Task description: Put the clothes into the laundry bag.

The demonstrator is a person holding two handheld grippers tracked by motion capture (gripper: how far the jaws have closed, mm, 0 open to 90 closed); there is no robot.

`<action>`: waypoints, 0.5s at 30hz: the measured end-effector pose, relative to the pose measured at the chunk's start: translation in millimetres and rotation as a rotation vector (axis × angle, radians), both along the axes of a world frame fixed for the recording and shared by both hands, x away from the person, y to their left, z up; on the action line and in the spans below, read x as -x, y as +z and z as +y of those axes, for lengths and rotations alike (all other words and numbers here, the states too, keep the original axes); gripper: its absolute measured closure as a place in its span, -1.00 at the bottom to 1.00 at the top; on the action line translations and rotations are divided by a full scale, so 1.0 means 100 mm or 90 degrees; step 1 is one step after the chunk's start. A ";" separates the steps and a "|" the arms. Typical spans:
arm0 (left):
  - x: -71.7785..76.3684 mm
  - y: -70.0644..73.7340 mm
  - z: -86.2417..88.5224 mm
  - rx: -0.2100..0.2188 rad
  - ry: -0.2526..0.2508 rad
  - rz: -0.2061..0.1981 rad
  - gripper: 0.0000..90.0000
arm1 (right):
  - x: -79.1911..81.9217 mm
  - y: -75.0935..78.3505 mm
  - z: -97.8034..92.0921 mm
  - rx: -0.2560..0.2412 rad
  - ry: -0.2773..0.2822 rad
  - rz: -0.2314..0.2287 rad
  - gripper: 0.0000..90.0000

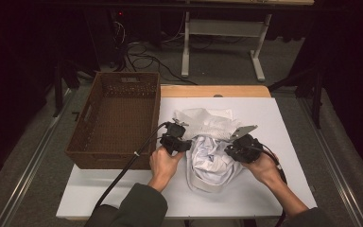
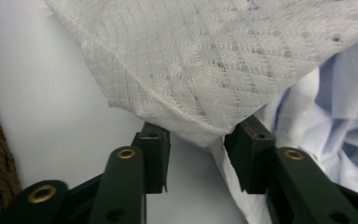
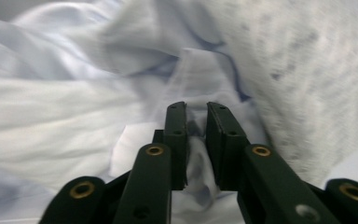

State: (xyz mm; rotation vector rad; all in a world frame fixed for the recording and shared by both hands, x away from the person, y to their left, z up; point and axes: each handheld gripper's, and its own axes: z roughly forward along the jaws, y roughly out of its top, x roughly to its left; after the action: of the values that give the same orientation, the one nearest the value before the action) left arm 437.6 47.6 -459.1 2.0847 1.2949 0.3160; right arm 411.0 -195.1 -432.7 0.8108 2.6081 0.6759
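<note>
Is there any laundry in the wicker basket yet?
No, the brown wicker basket holds nothing in the high view, and the white garments lie bunched on the white board beside it.

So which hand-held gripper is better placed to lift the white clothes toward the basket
Right, probably. The right hand-held gripper is nearly closed on a fold of the white clothes; the left hand-held gripper gapes open at the cloth's edge, though nearer the basket.

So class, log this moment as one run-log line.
left gripper: open at mesh cloth edge | right gripper: shut on pale blue garment | basket: empty
</note>
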 end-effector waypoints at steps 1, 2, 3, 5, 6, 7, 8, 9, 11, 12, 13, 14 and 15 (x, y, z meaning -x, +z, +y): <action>-0.01 0.00 -0.01 0.002 0.000 -0.003 0.42 | 0.02 0.02 0.02 -0.005 0.007 -0.001 0.68; -0.02 -0.01 -0.02 0.005 -0.002 -0.005 0.50 | 0.04 0.03 0.05 -0.013 0.010 0.002 0.64; -0.02 -0.01 -0.02 0.010 -0.005 -0.007 0.60 | 0.05 0.05 0.08 -0.024 0.012 0.005 0.57; -0.01 -0.03 -0.04 0.007 -0.013 -0.013 0.76 | 0.06 0.06 0.14 -0.035 0.015 0.012 0.44; 0.00 -0.03 -0.04 0.004 -0.016 -0.014 0.81 | 0.06 0.06 0.18 -0.040 0.015 0.011 0.38; 0.00 -0.03 -0.04 -0.003 -0.021 -0.012 0.85 | 0.05 0.05 0.23 -0.040 0.013 0.009 0.31; 0.02 -0.03 -0.04 -0.005 -0.024 -0.012 0.87 | 0.05 0.04 0.28 -0.038 0.009 0.003 0.26; 0.03 -0.01 -0.03 -0.006 -0.028 -0.013 0.88 | 0.03 0.03 0.33 -0.038 0.007 -0.002 0.23; 0.07 0.03 -0.03 -0.007 -0.035 -0.017 0.90 | 0.00 0.02 0.42 -0.042 -0.002 -0.011 0.18; 0.10 0.05 -0.02 -0.007 -0.039 -0.018 0.90 | -0.02 0.01 0.46 -0.044 -0.008 -0.014 0.17; 0.12 0.06 -0.02 -0.010 -0.043 -0.021 0.90 | -0.04 0.00 0.50 -0.044 -0.014 -0.016 0.18; 0.14 0.08 -0.01 -0.013 -0.046 -0.023 0.90 | -0.06 0.00 0.54 -0.039 -0.022 -0.019 0.20; 0.16 0.09 0.00 -0.013 -0.048 -0.025 0.90 | -0.09 -0.02 0.57 -0.031 -0.027 -0.029 0.27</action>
State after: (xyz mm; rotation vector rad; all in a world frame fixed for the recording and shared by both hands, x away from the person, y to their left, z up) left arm 421.8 47.4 -450.2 2.1281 1.1921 0.3372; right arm 420.2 -137.7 -434.9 0.8536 2.5353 0.7406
